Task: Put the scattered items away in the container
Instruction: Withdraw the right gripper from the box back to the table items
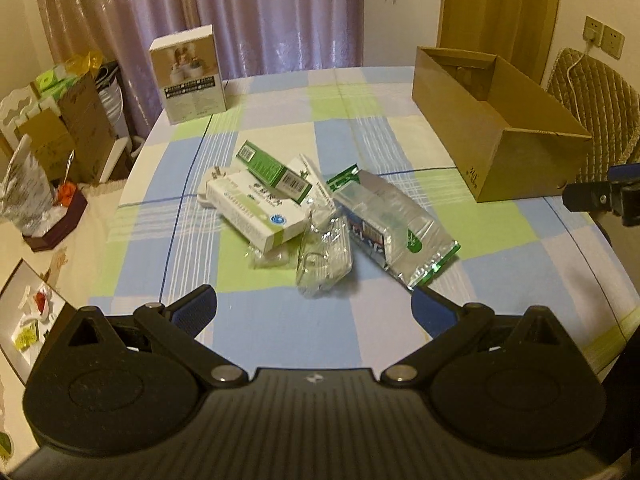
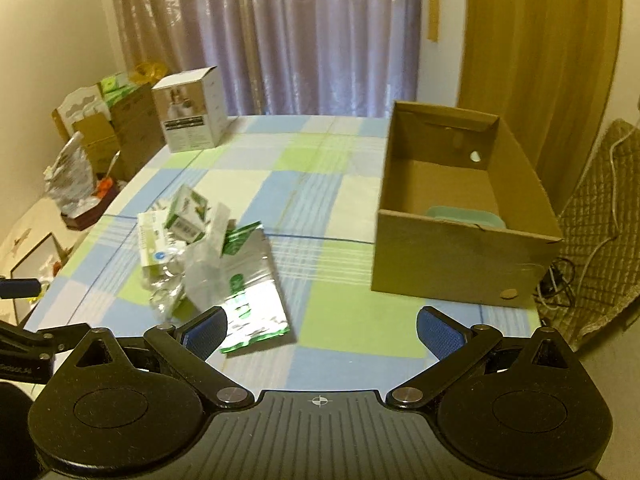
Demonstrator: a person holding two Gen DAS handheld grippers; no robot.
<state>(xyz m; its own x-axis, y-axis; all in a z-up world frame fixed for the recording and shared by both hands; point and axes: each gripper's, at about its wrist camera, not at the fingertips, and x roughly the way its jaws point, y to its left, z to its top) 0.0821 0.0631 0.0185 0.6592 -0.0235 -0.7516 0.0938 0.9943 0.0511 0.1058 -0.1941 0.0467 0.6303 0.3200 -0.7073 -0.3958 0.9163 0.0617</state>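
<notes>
Right now both of my grippers hover above the near edge of the table [image 1: 280,320], which is covered in a blue, green and cream checked cloth. My left gripper [image 1: 314,312] has its blue-padded fingers spread wide apart with nothing between them, and my right gripper [image 2: 322,330] is likewise spread wide and empty.

Ahead of my left gripper the scattered items lie in one heap near the middle of the table. A white carton [image 1: 256,212] lies flat with a green carton [image 1: 274,170] resting across its top. Just to the right, crumpled clear plastic packaging [image 1: 324,256] lies touching a silver foil pouch [image 1: 394,226] with green printing, which is the item nearest my grippers. In the right wrist view that pouch's near corner sits just beside my left-hand finger pad [image 2: 204,334].

Well apart from the heap, toward the right side of the table, stands the open brown cardboard box [image 2: 452,264]. Something pale green [image 2: 464,216] lies on its floor; I cannot tell what it is. A tall white product box [image 1: 188,76] stands upright at the far left corner.
</notes>
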